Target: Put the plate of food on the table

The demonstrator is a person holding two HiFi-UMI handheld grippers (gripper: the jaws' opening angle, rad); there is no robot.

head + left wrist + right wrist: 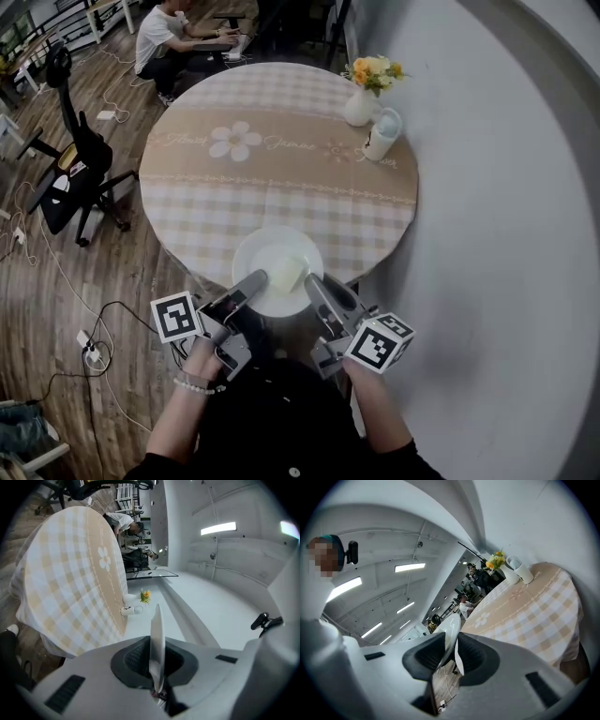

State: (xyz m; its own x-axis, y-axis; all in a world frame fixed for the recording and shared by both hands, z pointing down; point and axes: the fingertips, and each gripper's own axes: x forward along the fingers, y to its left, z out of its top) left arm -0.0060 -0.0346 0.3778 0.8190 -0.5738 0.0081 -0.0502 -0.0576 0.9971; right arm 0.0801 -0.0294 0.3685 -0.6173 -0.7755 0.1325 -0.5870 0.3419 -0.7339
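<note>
Plate is pinched by the rim on both sides, the left tongs clamped on its left edge and the right tongs gripping its right, with the pale lump of food between them. It is half over the near edge of the checked tabletop; whether it touches the cloth I cannot tell. Hold both grips even, carry it level towards the middle, well short of the vase and mug, and set it flat before letting go.

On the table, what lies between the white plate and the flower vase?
Nothing but bare checked tablecloth lies between plate and vase, as the head view shows; the mug stands beside the vase.
</note>
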